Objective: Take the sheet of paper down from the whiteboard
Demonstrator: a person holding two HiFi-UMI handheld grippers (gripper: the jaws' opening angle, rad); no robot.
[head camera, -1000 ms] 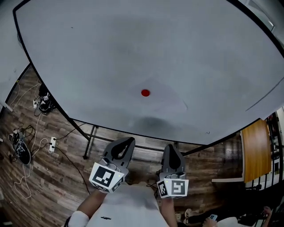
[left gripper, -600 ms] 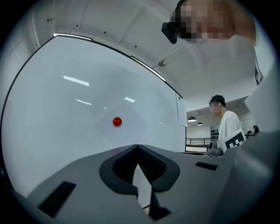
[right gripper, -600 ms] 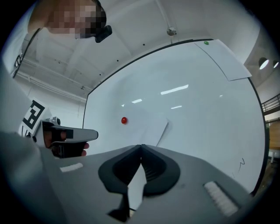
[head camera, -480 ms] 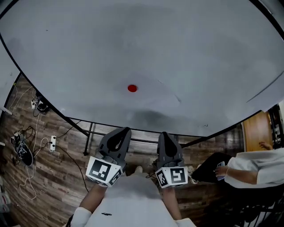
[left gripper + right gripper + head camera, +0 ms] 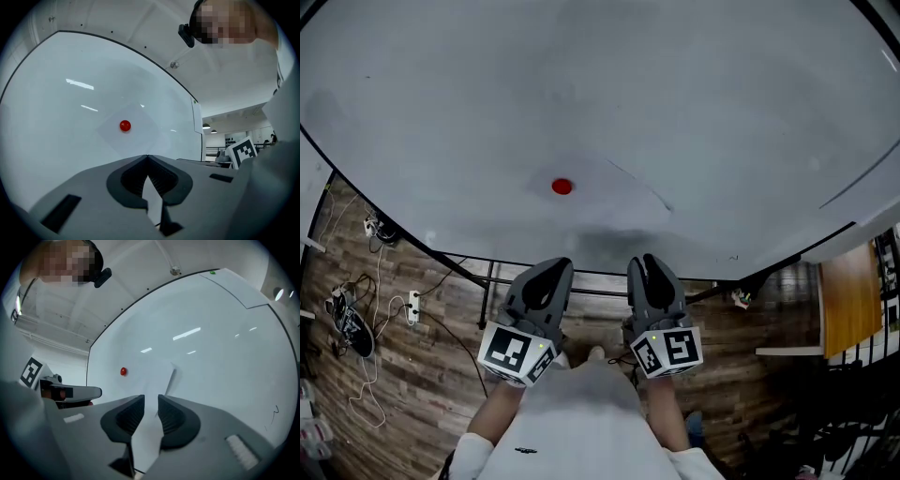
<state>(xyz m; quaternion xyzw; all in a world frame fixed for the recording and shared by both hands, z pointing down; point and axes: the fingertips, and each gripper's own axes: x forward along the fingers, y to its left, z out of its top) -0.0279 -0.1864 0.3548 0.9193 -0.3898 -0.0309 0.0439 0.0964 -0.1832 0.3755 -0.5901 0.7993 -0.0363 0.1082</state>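
Note:
The whiteboard [image 5: 694,84] fills the upper head view. A white sheet of paper [image 5: 614,199] lies flat on it, pinned by a round red magnet [image 5: 562,186] near its left corner. The paper's right edge [image 5: 171,376] curls slightly off the board in the right gripper view. My left gripper [image 5: 553,270] is shut and empty, short of the board below the magnet [image 5: 124,125]. My right gripper [image 5: 647,264] is beside it. Its jaws are opening, with nothing between them, and the paper [image 5: 158,377] shows beyond the gap.
Below the board, its black metal stand [image 5: 492,281] rises from a wooden floor. Cables, a power strip [image 5: 412,305] and a shoe [image 5: 345,323] lie at the left. A wooden tabletop [image 5: 848,300] stands at the right.
Both grippers have moved nearer the whiteboard, and the magnet has shifted left in the head view. The right gripper's jaws have parted. A seated person at the right edge is gone.

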